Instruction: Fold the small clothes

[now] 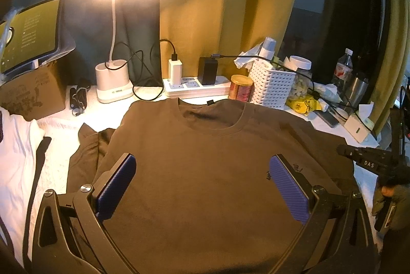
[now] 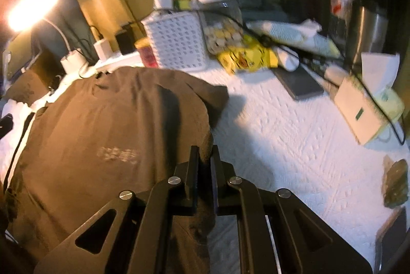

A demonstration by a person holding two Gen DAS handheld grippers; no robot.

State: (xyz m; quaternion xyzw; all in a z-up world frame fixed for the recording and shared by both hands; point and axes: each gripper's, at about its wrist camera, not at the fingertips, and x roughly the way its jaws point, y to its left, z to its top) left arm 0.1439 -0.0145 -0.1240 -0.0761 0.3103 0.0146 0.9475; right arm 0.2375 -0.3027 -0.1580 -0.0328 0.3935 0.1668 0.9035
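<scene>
Left gripper (image 1: 202,186) hangs over the shirt (image 1: 205,171) chest, jaws spread wide, blue pads (image 1: 289,189) clear of the cloth, nothing between them. Right gripper (image 2: 204,166) clenched on a bunched fold at the shirt's right edge, cloth pinched between its jaws; in the left view it shows at far right with a hand (image 1: 389,204) on it. Brown shirt lies flat, front up, collar away, on a white quilted cover (image 2: 282,145); right sleeve (image 2: 215,97) sticks out past the pinched fold. White cloth (image 1: 15,150) lies to the left of the shirt. Behind the collar: power strip (image 1: 194,88) with chargers, lit desk lamp (image 1: 112,84), red can (image 1: 241,88), white basket (image 1: 271,85), yellow packet (image 1: 303,104), jar (image 2: 220,17), water bottle (image 1: 342,68). Tablet (image 1: 30,32) far left on a cardboard box (image 1: 30,94). Yellow curtain (image 1: 230,4) at the back.
</scene>
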